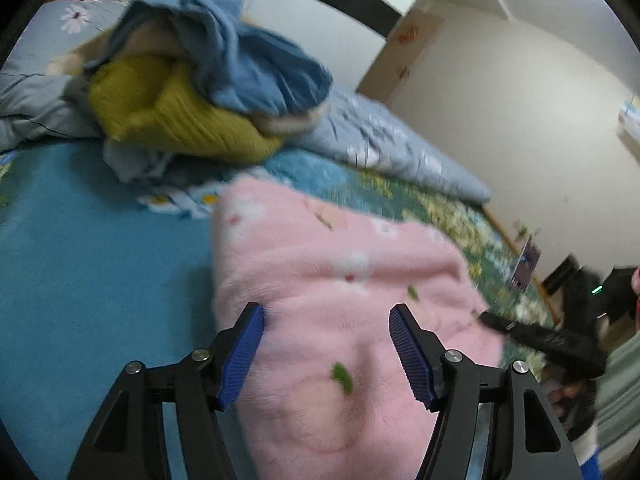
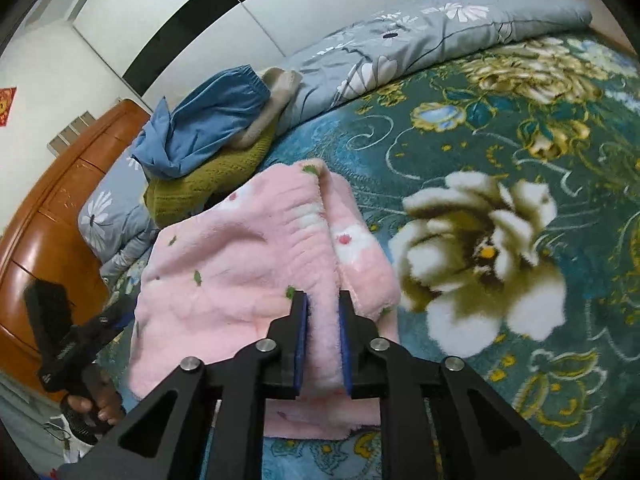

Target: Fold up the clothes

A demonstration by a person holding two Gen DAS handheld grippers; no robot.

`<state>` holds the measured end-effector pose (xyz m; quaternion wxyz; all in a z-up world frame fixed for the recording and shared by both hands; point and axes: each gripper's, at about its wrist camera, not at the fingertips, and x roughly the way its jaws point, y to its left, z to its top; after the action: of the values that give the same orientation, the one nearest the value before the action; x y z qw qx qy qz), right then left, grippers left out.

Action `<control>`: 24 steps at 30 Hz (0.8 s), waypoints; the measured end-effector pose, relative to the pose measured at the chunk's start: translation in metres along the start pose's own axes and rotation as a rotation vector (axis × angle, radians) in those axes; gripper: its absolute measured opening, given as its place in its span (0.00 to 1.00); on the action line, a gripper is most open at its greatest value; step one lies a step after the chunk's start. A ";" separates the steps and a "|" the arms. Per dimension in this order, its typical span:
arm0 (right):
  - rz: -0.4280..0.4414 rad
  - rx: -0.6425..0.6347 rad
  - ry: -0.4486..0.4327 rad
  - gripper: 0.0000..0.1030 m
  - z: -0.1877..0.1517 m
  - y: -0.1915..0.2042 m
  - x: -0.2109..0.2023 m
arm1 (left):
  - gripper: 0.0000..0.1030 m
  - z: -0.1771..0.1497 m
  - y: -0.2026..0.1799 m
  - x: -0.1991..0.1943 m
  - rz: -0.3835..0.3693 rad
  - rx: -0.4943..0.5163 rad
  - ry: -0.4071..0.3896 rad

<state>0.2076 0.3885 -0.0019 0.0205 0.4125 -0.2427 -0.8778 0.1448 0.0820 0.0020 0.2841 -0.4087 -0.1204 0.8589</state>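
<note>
A fuzzy pink garment (image 1: 340,260) (image 2: 240,248) with small flower prints lies folded on the bed. In the left wrist view my left gripper (image 1: 326,310) hovers open over its near part, the blue pads (image 1: 244,356) wide apart with nothing pinched. In the right wrist view my right gripper (image 2: 323,298) has its jaws narrow around a raised ridge of the pink garment, and the plush fills the gap between the pads. The other gripper shows at each view's edge: the right one (image 1: 540,336), and the left one (image 2: 72,340) in a hand.
A pile with a blue garment (image 2: 212,128) on a yellow-green knit (image 2: 200,188) sits behind the pink one. A rolled grey floral quilt (image 2: 400,40) runs along the far side. The teal flowered blanket (image 2: 500,140) covers the bed; a wooden headboard (image 2: 52,220) stands left.
</note>
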 end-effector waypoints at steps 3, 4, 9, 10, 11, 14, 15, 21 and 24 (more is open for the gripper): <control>-0.084 -0.058 -0.058 0.22 0.007 0.009 -0.015 | 0.68 -0.002 -0.005 0.004 0.029 0.034 0.000; -0.076 -0.069 -0.075 0.22 0.011 0.013 -0.018 | 0.68 -0.001 -0.007 0.004 0.027 0.035 0.001; -0.016 -0.166 -0.049 0.23 0.019 0.043 0.005 | 0.68 0.006 -0.011 -0.007 0.024 0.048 -0.031; -0.021 -0.190 -0.038 0.23 0.019 0.048 0.012 | 0.68 0.008 -0.011 -0.010 0.014 0.053 -0.041; -0.036 -0.203 -0.030 0.23 0.018 0.049 0.017 | 0.68 0.010 -0.013 -0.011 0.005 0.066 -0.046; -0.061 -0.191 -0.022 0.23 0.014 0.042 0.027 | 0.68 0.013 -0.018 -0.002 -0.005 0.102 -0.032; -0.054 -0.179 -0.023 0.23 0.014 0.039 0.028 | 0.68 0.012 -0.019 0.005 0.000 0.110 -0.014; -0.022 -0.130 -0.005 0.23 0.008 0.022 0.040 | 0.68 0.001 -0.012 0.035 0.046 0.095 0.056; -0.004 -0.114 0.002 0.23 0.006 0.017 0.047 | 0.68 -0.001 -0.011 0.037 0.048 0.104 0.061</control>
<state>0.1694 0.3654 -0.0247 0.0424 0.4122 -0.1913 -0.8898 0.1315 0.1126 -0.0172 0.2878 -0.4220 -0.0569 0.8578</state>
